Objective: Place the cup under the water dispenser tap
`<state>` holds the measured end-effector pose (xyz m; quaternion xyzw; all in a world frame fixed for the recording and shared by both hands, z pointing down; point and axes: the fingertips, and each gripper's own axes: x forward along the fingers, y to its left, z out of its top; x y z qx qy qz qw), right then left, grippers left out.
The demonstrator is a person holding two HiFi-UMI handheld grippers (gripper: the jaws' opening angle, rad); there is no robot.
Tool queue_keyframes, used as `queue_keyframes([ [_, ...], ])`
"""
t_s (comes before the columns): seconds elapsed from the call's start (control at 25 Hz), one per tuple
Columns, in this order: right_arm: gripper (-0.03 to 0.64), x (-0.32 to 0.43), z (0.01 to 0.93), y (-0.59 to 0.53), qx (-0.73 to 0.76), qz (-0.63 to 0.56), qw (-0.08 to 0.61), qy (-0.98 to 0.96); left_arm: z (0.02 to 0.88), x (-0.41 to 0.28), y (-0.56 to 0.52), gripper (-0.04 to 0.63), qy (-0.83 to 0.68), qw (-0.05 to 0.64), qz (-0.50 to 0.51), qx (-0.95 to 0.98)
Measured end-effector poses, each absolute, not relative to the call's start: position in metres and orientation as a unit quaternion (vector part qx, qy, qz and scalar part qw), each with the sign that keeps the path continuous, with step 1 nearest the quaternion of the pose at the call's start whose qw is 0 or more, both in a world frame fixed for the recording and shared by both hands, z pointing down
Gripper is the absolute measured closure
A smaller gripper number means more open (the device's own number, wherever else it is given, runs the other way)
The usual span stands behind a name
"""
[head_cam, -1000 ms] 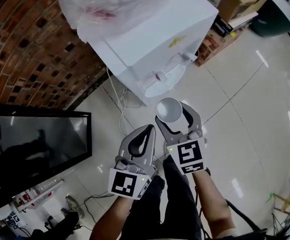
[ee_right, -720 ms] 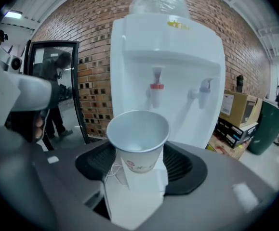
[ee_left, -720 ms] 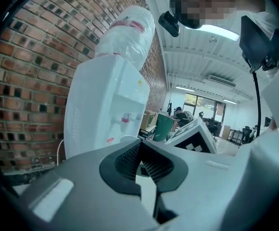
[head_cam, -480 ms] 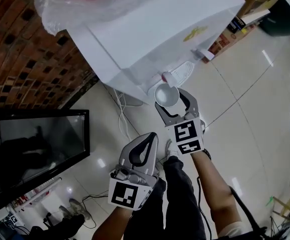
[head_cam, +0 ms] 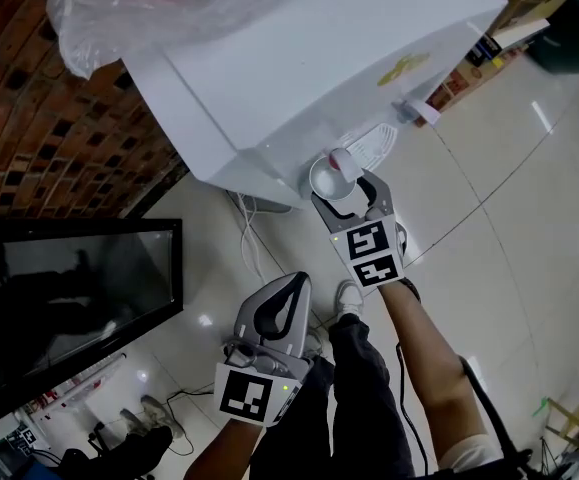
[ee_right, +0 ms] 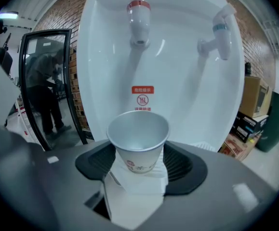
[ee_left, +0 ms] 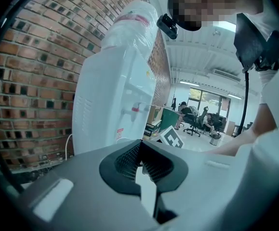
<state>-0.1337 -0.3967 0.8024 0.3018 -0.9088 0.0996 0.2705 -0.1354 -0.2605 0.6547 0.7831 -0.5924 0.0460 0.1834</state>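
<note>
Backdrop: brick wall is seen behind a white water dispenser, with glossy floor tiles below.
Cup: held upright (mouth facing up), below the red tap; a blue tap is seen to its right.
Right gripper: jaws set wide, pinched on the cup's sides.
Left gripper: jaws pressed together, nothing between them, held low and well apart from the dispenser.
Doubt: whether the cup rests on anything underneath cannot be told.
</note>
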Motion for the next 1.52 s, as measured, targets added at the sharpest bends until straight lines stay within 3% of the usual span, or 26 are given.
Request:
queue_keyframes([
  [0.68, 0.258, -0.129, 0.807, -0.392, 0.304, 0.108, 0.266, -0.908, 0.656, -0.138, -0.262, 0.604, -0.594, 0.183, 0.046, 0.782],
  [1.08, 0.262, -0.104, 0.75, -0.356, 0.331, 0.099, 0.254, -0.903, 0.62, -0.128, -0.246, 0.604, -0.58, 0.178, 0.035, 0.794],
  [1.52, 0.488, -0.094, 0.603, -0.27, 0.331, 0.079, 0.191, -0.921, 0.541, -0.113, -0.208, 0.604, -0.564, 0.16, 0.015, 0.81],
])
